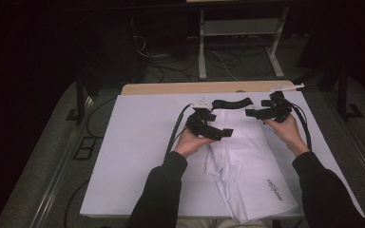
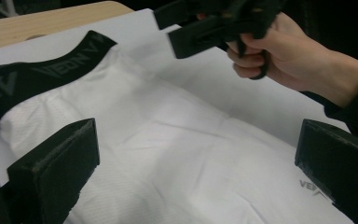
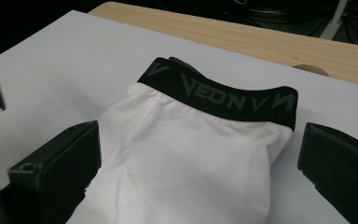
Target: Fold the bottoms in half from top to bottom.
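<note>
White table cover [image 1: 138,142] at centre of high view, wooden table edge [image 1: 171,88] along its 12 o'clock side. Left hand [image 1: 188,142] entering from 6 o'clock, holding left gripper [image 1: 211,127] just at 9 o'clock of white shorts [image 1: 247,161]. Jaws spread wide, nothing between them; in left gripper view, standing at either side with white fabric [image 2: 177,154] showing across the gap, not touching it as far as can be told.

Shorts lying flat near middle of cover, running from black waistband [image 1: 232,103] at 12 o'clock down to hem at 5 o'clock, close to near edge. Small dark logo [image 1: 275,186] on leg toward 5 o'clock. Waistband lettering [image 3: 214,95] legible in right gripper view, band slightly curved, folded corner at its 10 o'clock end.

Right hand [image 1: 290,133] at 3 o'clock of waistband, carrying right gripper [image 1: 259,113], tips just beside band's 3 o'clock end. Jaws parted wide, gripping nothing; in right gripper view, framing waistband and upper shorts [image 3: 191,158] from 6 o'clock. Same gripper [image 2: 200,28] seen at 1 o'clock in left gripper view, raised above cover [image 2: 242,88], fingers [image 2: 247,56] curled round handle. Cables [image 1: 176,128] trailing from both grippers over cover.
</note>
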A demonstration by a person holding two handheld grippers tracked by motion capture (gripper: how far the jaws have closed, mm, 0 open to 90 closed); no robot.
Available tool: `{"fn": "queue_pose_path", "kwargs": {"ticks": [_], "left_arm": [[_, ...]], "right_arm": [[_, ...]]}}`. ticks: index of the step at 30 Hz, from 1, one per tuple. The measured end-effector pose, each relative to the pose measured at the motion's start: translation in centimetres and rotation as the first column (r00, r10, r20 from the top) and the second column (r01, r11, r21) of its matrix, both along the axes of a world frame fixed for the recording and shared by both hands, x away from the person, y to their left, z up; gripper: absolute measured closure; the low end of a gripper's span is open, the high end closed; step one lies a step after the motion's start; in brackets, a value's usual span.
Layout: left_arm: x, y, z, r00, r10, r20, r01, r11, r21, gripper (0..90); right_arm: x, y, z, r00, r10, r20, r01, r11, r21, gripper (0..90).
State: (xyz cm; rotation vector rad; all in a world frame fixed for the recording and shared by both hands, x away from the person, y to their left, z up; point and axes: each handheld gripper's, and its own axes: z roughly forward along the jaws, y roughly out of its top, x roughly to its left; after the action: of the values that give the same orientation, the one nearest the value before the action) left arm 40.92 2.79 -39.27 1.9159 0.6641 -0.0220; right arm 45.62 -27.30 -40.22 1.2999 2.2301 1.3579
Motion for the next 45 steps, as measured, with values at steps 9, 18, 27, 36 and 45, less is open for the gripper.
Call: {"fn": "queue_pose_path", "kwargs": {"ticks": [9, 18, 27, 36, 45], "left_arm": [[2.1, 0.9, -1.3, 0.9974, 0.051, -0.051, -0.051, 0.9986, 0.013, 0.0], [3.5, 1.3, -3.2, 0.9895, 0.087, -0.115, -0.086, 0.9962, 0.017, 0.0], [4.5, 1.7, -4.2, 0.9837, 0.102, -0.148, -0.101, 0.9948, 0.015, 0.0], [5.4, 1.9, -5.0, 0.9734, 0.126, -0.191, -0.119, 0.9918, 0.045, 0.0], [6.5, 1.5, -5.4, 0.9681, 0.124, -0.217, -0.115, 0.9918, 0.055, 0.0]], "right_arm": [[-0.2, -0.7, -0.5, 0.9998, -0.003, -0.021, 0.003, 1.000, 0.009, 0.0], [0.0, -1.3, -1.3, 0.9978, 0.001, -0.067, 0.001, 1.000, 0.024, 0.0], [0.3, -1.8, -2.5, 0.9940, -0.008, -0.109, 0.010, 1.000, 0.021, 0.0], [1.0, -1.8, -3.6, 0.9883, -0.005, -0.152, 0.006, 1.000, 0.011, 2.0], [1.6, -1.5, -4.1, 0.9842, 0.012, -0.177, -0.013, 1.000, 0.001, 9.9]]}}
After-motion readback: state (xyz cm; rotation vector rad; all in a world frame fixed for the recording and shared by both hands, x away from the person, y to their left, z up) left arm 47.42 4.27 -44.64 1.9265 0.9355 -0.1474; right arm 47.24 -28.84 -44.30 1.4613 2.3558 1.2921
